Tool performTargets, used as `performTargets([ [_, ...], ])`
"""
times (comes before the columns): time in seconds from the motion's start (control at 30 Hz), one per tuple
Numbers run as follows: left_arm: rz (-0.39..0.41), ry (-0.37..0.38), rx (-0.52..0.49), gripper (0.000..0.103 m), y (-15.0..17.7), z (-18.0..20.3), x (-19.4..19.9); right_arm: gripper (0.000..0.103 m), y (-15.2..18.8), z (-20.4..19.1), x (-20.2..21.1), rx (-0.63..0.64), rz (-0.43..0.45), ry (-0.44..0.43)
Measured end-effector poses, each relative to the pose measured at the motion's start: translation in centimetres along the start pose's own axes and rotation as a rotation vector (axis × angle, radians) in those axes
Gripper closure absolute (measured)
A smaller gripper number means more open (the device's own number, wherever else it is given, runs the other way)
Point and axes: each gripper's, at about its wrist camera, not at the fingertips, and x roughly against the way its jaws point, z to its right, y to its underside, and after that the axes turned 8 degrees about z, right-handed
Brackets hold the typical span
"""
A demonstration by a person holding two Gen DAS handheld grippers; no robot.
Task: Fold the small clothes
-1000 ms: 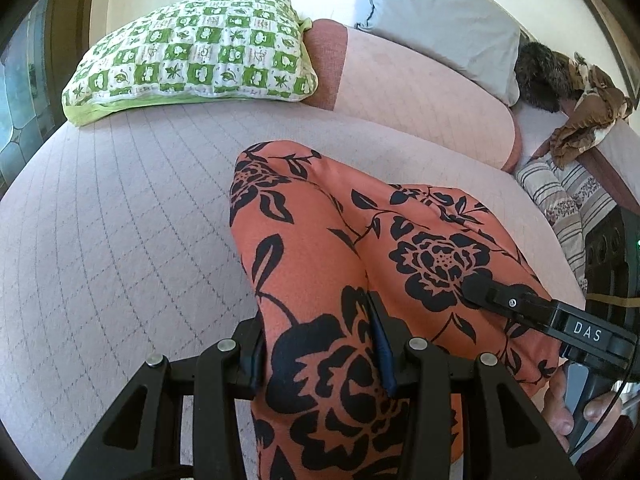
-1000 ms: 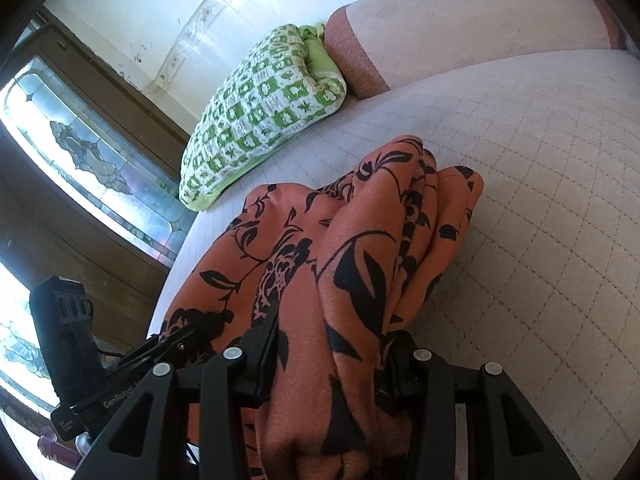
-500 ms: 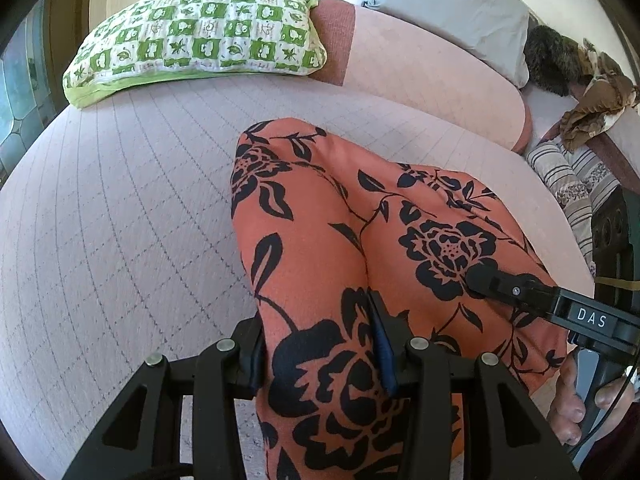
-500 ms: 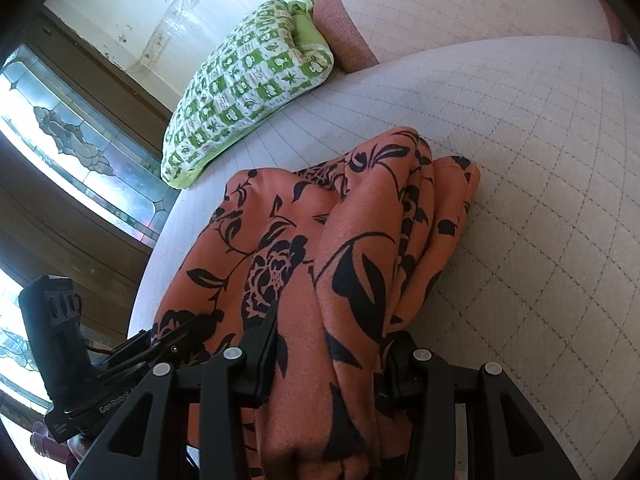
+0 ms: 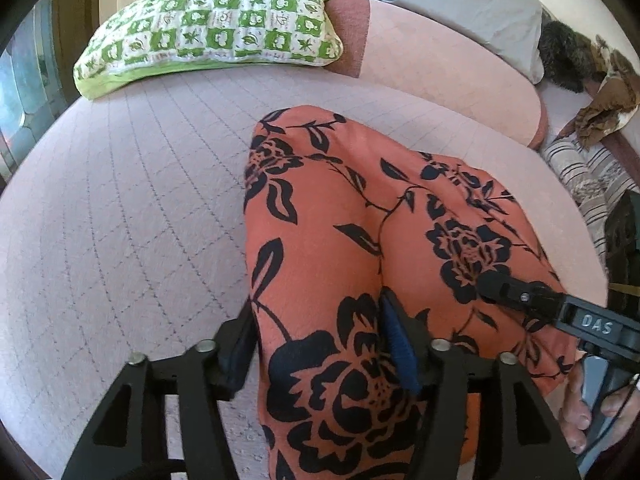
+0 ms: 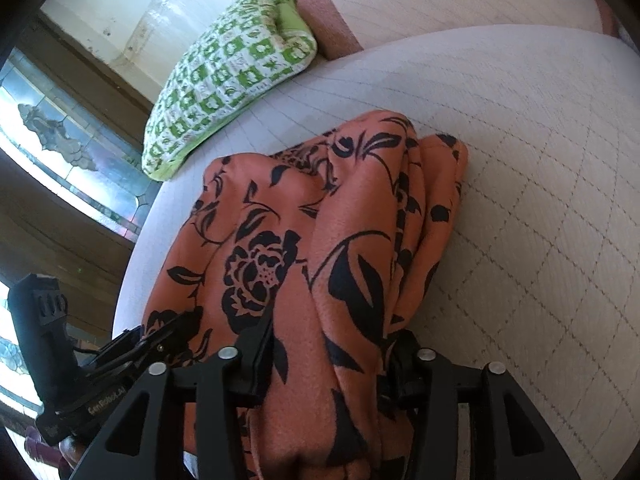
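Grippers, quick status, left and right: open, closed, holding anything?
Left gripper: jaws just been opening, left pad clear of the orange floral garment between them.
Right gripper: jaws just been opening, garment still bunched between them; grip cannot be told.

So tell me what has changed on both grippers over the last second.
Both sets of jaws have just been opening. The left gripper has let go: its left pad now stands clear of the orange floral garment, which still lies between the jaws. The right gripper has eased too, cloth still filling its gap. Garment, green checked pillow and bed stayed put.
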Motion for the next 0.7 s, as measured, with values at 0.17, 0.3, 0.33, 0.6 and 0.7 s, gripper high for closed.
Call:
performTargets([
  [0.17,0.022,-0.047,-0.005,0.025,0.4,0.0,-0.1,0.035,0.4,0.4,0.1,-0.036,0.014,0.048],
  [0.3,0.043,-0.082,-0.003,0.024,1.1,0.1,1.5,0.032,0.9,0.6,1.2,-0.052,0.025,0.057],
  [0.33,0.057,-0.110,-0.004,0.024,1.2,0.4,2.3,0.032,1.1,0.4,1.7,-0.043,0.037,0.068],
  [0.6,0.202,-0.187,-0.037,0.024,1.8,1.2,9.7,0.032,2.8,-0.7,8.1,0.002,0.201,0.135],
  [0.7,0.248,-0.208,-0.033,0.024,1.5,1.2,12.8,0.032,4.0,-1.6,10.4,0.011,0.243,0.135],
])
